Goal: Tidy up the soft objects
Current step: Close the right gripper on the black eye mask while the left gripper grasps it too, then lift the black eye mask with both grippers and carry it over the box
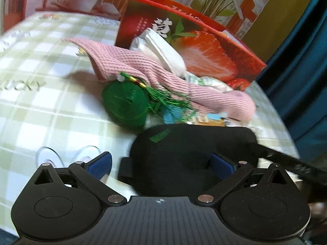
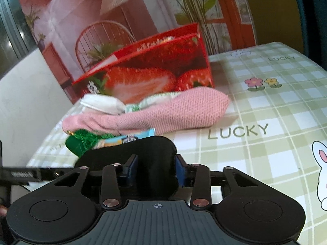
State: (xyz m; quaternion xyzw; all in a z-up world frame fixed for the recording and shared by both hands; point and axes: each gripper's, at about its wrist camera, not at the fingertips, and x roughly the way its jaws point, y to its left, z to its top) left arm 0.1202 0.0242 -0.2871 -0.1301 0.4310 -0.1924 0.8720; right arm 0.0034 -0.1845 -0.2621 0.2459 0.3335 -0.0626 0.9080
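Right hand-held gripper (image 2: pixel 156 171) pinches black eye mask (image 2: pixel 151 153) — checked tablecloth (image 2: pixel 265 106)

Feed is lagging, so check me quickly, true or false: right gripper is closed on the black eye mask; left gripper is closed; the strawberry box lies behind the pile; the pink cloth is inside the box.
1. Right gripper is closed on the black eye mask: true.
2. Left gripper is closed: false, its jaws stand wide.
3. Strawberry box is behind the pile: true.
4. Pink cloth is inside the box: false, it lies on the tablecloth.
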